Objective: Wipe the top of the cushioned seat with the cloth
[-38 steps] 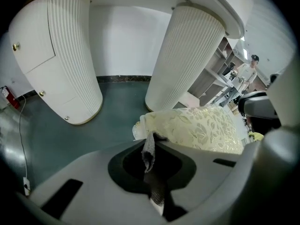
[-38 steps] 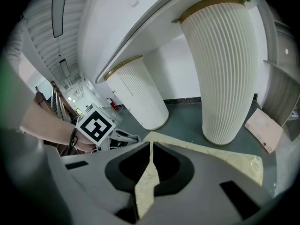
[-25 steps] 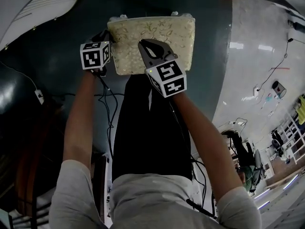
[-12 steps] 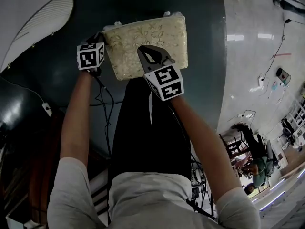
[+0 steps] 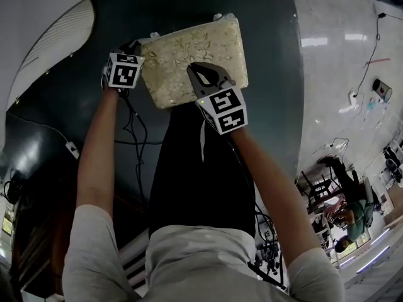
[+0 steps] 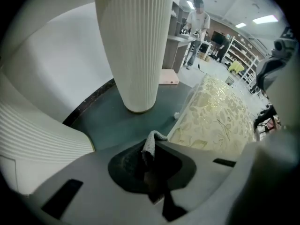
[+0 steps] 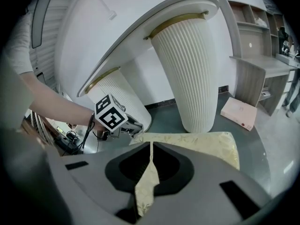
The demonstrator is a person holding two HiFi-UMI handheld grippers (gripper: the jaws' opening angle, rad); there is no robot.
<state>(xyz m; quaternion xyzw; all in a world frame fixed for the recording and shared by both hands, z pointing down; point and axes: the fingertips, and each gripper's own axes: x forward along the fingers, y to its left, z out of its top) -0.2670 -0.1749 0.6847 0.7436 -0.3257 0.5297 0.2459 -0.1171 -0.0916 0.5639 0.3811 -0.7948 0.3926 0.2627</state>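
Cushioned seat (image 5: 189, 58) at 12 o'clock. Left gripper (image 6: 154, 142) clamps the grey cloth (image 6: 149, 150) at the seat's 9 o'clock edge. Right gripper (image 7: 151, 146), jaws together, sits over the 6 o'clock edge. Judged: wipe starting. Next: press the cloth down, sweep toward 3 o'clock.

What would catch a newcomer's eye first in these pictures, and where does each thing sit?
The pale, leaf-patterned cushioned seat stands out against the dark floor at the top of the head view. The left gripper, at the seat's left edge, is shut on a small grey cloth, and the right gripper points down over the seat's near edge. A tall white ribbed column rises beyond the seat.
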